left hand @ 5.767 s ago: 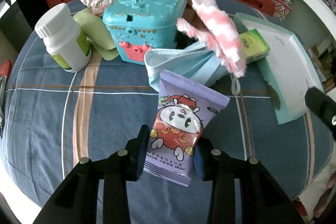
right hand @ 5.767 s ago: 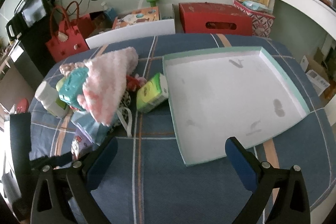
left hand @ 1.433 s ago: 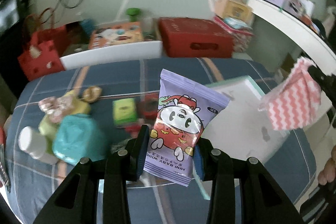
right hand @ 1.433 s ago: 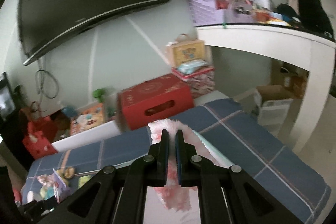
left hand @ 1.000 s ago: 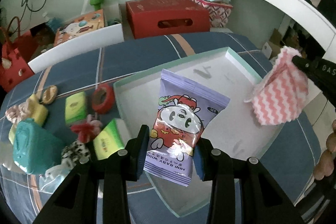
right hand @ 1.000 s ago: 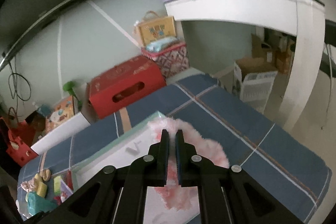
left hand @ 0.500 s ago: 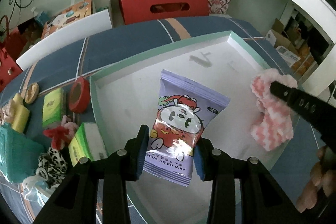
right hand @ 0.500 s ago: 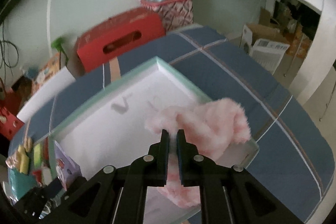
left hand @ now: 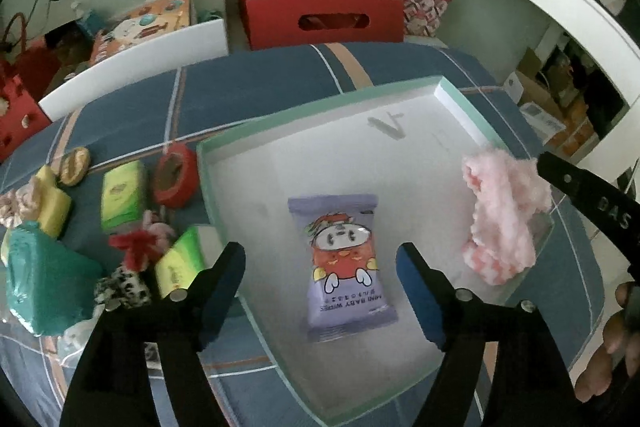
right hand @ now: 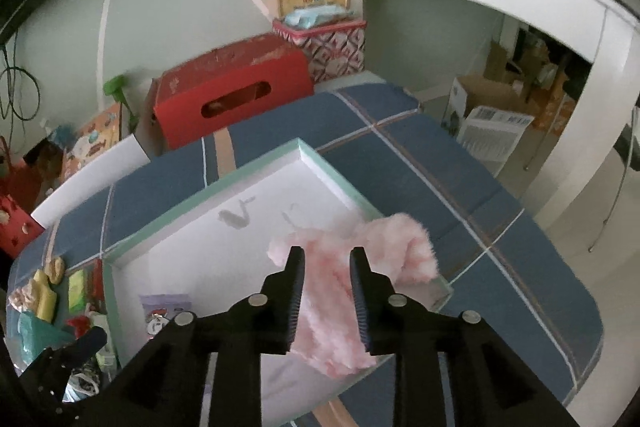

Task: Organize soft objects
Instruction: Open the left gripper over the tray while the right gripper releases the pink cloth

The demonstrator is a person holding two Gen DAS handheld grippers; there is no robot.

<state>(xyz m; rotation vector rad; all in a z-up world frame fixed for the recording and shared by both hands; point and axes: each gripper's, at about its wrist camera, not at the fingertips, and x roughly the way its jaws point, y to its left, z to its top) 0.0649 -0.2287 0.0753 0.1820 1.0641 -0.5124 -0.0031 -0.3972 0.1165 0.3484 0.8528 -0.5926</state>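
In the left wrist view, the left gripper point(left hand: 320, 267) is seen spread wide and holding nothing. The purple pack of baby wipes point(left hand: 343, 265) lies flat on the floor of the white tray point(left hand: 280, 163), between the open fingers and apparently free of them. The pink fluffy cloth point(left hand: 500, 219) is bunched at the tray's right side, partly draped over the rim. Left of the tray, a red plush piece point(left hand: 136, 247), a spotted fabric item point(left hand: 122, 289) and green packets point(left hand: 122, 195) lie on the blue plaid tablecloth point(left hand: 280, 83). The release is best finished by lifting straight up, so that the pack is not dragged.

In the right wrist view, the right gripper point(right hand: 326, 263) is parted narrowly, the cloth point(right hand: 360, 267) lying between and beyond its fingers; whether the pads touch the pile cannot be told. Part of the cloth hangs over the tray's near corner point(right hand: 440, 287). It is judged that the overhang should be nudged inward before withdrawal, lest it slide out.
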